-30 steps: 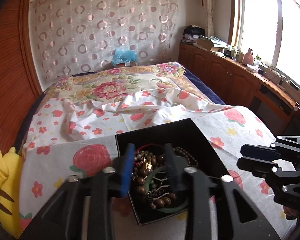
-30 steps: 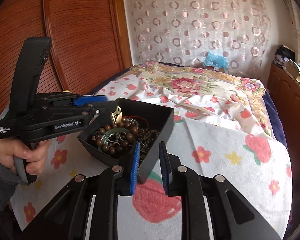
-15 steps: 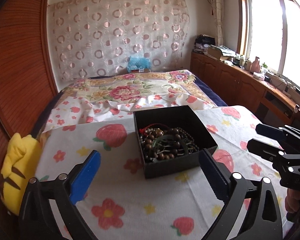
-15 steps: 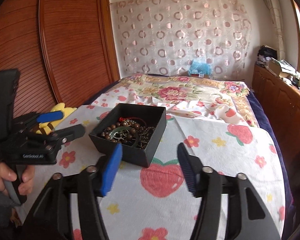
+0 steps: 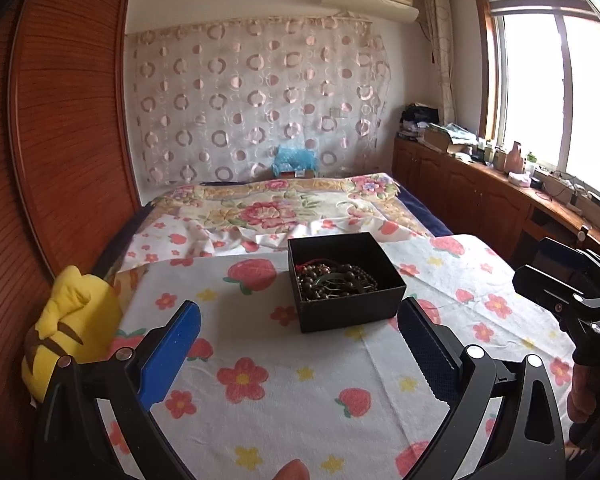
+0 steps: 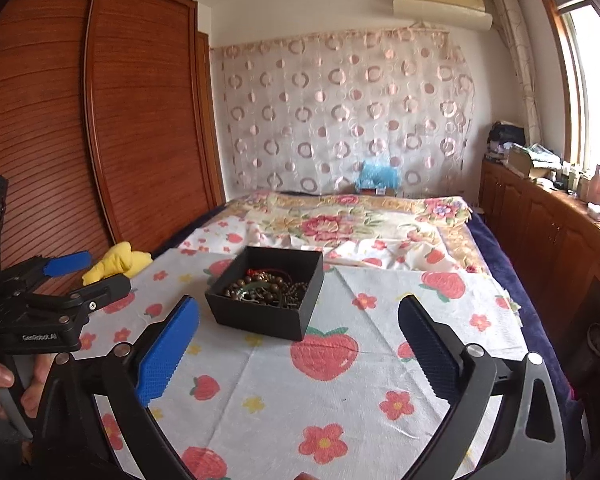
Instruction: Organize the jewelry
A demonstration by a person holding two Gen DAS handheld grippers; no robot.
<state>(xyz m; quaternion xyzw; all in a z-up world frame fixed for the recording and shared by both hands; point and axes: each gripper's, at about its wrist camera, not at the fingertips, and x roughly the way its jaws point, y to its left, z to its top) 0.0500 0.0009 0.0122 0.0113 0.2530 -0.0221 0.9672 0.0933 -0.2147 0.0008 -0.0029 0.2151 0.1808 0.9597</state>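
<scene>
Currently the left gripper (image 5: 298,338) has its jaws spread wide, nothing between them. Right gripper (image 6: 298,338): jaws opening, wide apart, nothing between them either. Both hover above the strawberry-print cloth (image 5: 284,400) on the bed. Ahead of both sits the black box (image 5: 350,312), open-topped, holding tangled bead bracelets (image 5: 332,278). Yellow plush toy (image 5: 66,320) lies at the cloth's left edge.

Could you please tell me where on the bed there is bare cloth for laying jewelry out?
Free: the strawberry cloth between the black box and the grippers, and left toward the yellow plush. Crowded: inside the box, tangled beads.
</scene>
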